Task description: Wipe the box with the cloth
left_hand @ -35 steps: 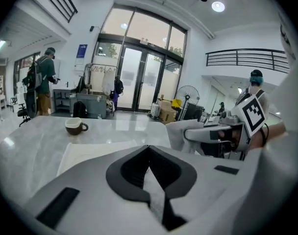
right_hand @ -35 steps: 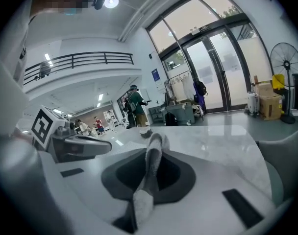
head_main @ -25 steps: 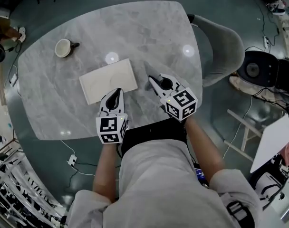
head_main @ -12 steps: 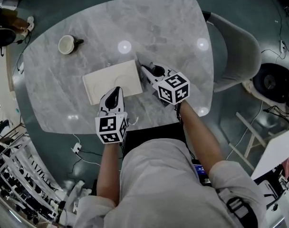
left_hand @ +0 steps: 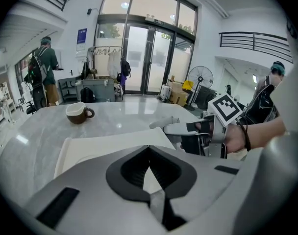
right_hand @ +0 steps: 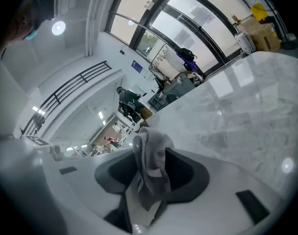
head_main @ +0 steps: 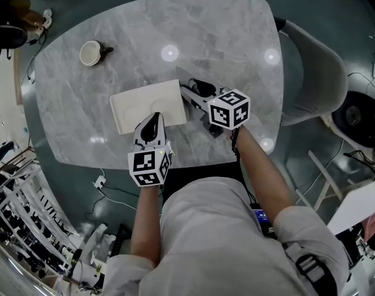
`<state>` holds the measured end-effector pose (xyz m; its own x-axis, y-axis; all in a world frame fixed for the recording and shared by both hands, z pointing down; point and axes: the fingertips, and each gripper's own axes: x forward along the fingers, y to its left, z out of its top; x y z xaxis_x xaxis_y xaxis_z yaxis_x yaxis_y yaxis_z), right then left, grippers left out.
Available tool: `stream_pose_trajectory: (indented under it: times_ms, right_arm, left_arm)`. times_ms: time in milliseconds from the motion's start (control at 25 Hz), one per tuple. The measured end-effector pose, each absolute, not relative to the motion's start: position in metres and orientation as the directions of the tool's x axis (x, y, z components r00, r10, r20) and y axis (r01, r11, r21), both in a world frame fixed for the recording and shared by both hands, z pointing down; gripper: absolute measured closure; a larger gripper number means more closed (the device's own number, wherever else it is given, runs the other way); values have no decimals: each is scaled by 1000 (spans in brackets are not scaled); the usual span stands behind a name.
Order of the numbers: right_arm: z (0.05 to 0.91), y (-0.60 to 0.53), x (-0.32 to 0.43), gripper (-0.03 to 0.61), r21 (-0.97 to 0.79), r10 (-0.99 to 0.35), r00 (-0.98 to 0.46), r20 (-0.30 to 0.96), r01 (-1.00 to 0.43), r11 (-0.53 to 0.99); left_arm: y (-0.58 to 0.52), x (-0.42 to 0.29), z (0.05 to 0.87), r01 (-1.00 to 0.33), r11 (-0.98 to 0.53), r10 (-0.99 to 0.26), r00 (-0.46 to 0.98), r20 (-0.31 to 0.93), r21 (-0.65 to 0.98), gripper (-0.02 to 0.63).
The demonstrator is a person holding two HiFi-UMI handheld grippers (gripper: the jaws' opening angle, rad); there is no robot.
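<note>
A flat white box [head_main: 148, 105] lies on the marble table [head_main: 224, 36]. My left gripper [head_main: 153, 121] rests at the box's near edge, shut and empty; its view shows the box [left_hand: 105, 146] just beyond the closed tips [left_hand: 149, 148]. My right gripper [head_main: 189, 90] sits at the box's right edge, pointing left. Its jaws are opening, and a crumpled grey cloth [right_hand: 153, 165] hangs loosely between them at the right gripper's [right_hand: 150, 140] tips. The left gripper view also shows the right gripper [left_hand: 174, 127] beside the box.
A cup [head_main: 92, 52] stands at the table's far left, also seen as the cup [left_hand: 79, 113] beyond the box. A grey chair [head_main: 314, 73] stands at the table's right side. Cables lie on the floor around the table.
My right gripper moved left and down to the box's right edge and rolled over. The left gripper stayed at the near edge.
</note>
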<state>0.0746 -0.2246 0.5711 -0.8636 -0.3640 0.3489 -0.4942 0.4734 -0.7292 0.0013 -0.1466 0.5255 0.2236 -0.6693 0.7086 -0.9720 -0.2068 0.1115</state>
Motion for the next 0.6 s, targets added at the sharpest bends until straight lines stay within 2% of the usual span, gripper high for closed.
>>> stream_pose_trajectory:
  times_ms: [40,80,200,320,360,400,440,480,600]
  right_arm:
    - [568,-223,72,406,-757,-346,-881,322,-459,464]
    - [563,-222,69,349,-787,-329,-900,287,-417,455]
    - [551,-219,62,337,-852,-319,-928,193,-320,414]
    - [550,-221,62,339,-897,-361,-919,159,-288,337]
    - [552,-223,64,351,-907,-381,-911,159,-287,307]
    - [555,-226,68,401,-913,-404,-900,166,-295,281]
    - [558,-228,72,498,-915,-426,-887,179,-309,259]
    - [562,-230,75,530,-914,-442,-876,193,-325,243]
    - [573,-234,75,540,-896,-433,-869,241,-370,245]
  left_arm:
    - [-148,2,526,-973,-204,-669,222,709,112,591]
    - [-150,3,526,-973,-202,-669,220,710,112,591]
    - [-155,6,528,-974,-199,-668,219,711,112,591]
    - [-159,9,527,-975,-194,-668,213,713,110,591]
    - [-160,10,526,-975,-192,-669,211,713,109,591]
    - [-162,10,525,-976,-189,-671,209,712,108,591]
    - [-163,10,525,-977,-187,-672,206,711,106,591]
    - [-163,10,525,-977,-185,-672,204,712,105,591]
    - [-164,7,526,-979,-176,-672,195,714,101,591]
